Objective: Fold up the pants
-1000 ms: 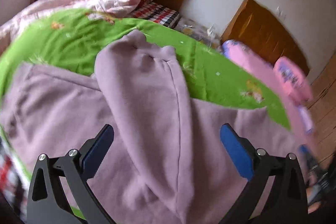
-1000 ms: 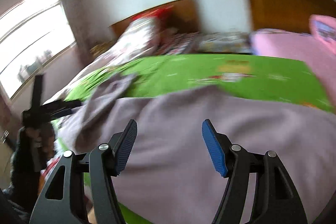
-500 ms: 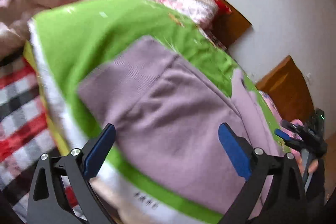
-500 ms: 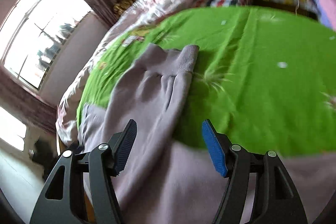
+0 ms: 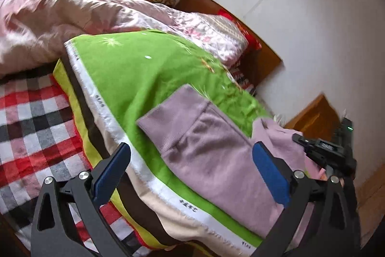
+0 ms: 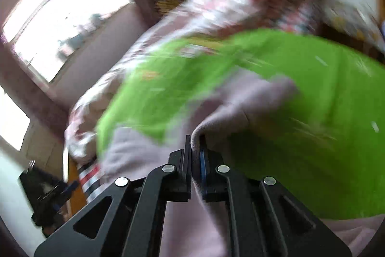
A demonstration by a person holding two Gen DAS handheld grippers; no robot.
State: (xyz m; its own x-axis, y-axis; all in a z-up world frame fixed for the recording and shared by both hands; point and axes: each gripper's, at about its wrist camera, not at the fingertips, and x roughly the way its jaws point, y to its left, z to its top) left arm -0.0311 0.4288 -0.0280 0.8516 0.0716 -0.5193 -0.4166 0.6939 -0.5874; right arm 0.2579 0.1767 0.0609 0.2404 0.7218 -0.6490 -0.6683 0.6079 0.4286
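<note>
You have one pair of soft lilac fleece pants (image 5: 216,155) lying on one bright green printed sheet (image 5: 144,74) spread over the bed. Its ribbed cuff end (image 5: 168,117) lies flat near the sheet's white selvedge edge.

Your left gripper (image 5: 190,175) hovers over that cuffed leg with its two blue pads (image 5: 269,175) spread wide apart, touching nothing. Your right gripper (image 6: 195,155) has its jaws pressed together on a raised fold of the same lilac pants (image 6: 216,117); that view is heavily blurred.

Around the sheet you have one red, white and grey checked blanket (image 5: 31,127) at the left, one crumpled pink floral quilt (image 5: 60,21) behind it, and one wooden headboard (image 5: 259,59) against the white wall. From the left camera, your right gripper (image 5: 322,148) shows at the pants' far end.
</note>
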